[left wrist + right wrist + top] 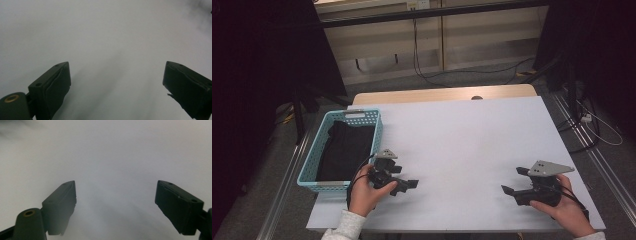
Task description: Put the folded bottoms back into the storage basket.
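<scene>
The black cloth (344, 150) in the blue basket (310, 165) is judged soft, light and limp; grip a bunched fold near its upper edge. Left tongs (404, 186) and right tongs (511, 181) stand wide and empty above the surface (462, 140).

A black cloth (344, 150) lies folded flat inside a light blue plastic basket (311, 156), covering most of its floor. The basket, with latticed walls, sits at the white table's left edge, its long side running front to back.
</scene>
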`<action>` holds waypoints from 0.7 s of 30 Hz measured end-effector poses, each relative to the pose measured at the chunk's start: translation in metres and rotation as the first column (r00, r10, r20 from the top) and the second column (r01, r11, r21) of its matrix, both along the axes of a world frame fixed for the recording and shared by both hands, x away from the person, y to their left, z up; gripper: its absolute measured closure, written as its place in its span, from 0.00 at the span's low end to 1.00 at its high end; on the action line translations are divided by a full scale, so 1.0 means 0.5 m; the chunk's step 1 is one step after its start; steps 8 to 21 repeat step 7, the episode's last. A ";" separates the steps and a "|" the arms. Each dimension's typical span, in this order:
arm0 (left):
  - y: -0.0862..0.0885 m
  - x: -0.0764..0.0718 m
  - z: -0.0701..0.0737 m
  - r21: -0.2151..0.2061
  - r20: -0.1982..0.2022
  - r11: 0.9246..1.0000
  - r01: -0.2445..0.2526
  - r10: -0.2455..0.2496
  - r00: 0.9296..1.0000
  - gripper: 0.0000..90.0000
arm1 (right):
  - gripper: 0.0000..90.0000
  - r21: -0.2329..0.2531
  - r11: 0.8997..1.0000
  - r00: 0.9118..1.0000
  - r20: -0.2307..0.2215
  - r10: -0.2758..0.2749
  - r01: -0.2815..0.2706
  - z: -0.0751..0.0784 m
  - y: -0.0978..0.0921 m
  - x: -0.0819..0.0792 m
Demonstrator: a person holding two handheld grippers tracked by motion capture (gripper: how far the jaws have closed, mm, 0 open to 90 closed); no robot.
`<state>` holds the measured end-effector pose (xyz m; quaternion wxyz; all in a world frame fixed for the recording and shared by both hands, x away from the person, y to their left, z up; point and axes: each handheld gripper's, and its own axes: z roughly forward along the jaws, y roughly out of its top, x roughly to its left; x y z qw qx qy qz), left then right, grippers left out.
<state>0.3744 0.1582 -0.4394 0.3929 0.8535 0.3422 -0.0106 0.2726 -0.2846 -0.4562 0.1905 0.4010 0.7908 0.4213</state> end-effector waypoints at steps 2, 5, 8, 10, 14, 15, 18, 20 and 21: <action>0.000 -0.001 0.000 0.000 0.001 1.000 0.001 -0.001 1.000 0.09 | 0.19 0.001 1.000 1.000 -0.002 -0.001 0.001 0.001 0.001 0.001; 0.002 -0.001 0.002 -0.004 0.001 1.000 0.000 0.001 1.000 0.09 | 0.19 -0.001 1.000 1.000 -0.002 -0.001 0.001 0.001 0.002 0.001; 0.002 -0.001 0.002 -0.005 0.001 1.000 -0.001 0.001 1.000 0.09 | 0.19 -0.001 1.000 1.000 0.001 0.002 -0.002 0.001 0.003 0.001; 0.002 -0.001 0.002 -0.005 0.001 1.000 -0.001 0.001 1.000 0.09 | 0.19 -0.001 1.000 1.000 0.001 0.002 -0.002 0.001 0.003 0.001; 0.002 -0.001 0.002 -0.005 0.001 1.000 -0.001 0.001 1.000 0.09 | 0.19 -0.001 1.000 1.000 0.001 0.002 -0.002 0.001 0.003 0.001; 0.002 -0.001 0.002 -0.005 0.001 1.000 -0.001 0.001 1.000 0.09 | 0.19 -0.001 1.000 1.000 0.001 0.002 -0.002 0.001 0.003 0.001; 0.002 -0.001 0.002 -0.005 0.001 1.000 -0.001 0.001 1.000 0.09 | 0.19 -0.001 1.000 1.000 0.001 0.002 -0.002 0.001 0.003 0.001; 0.002 -0.001 0.002 -0.005 0.001 1.000 -0.001 0.001 1.000 0.09 | 0.19 -0.001 1.000 1.000 0.001 0.002 -0.002 0.001 0.003 0.001; 0.002 -0.001 0.002 -0.005 0.001 1.000 -0.001 0.001 1.000 0.09 | 0.19 -0.001 1.000 1.000 0.001 0.002 -0.002 0.001 0.003 0.001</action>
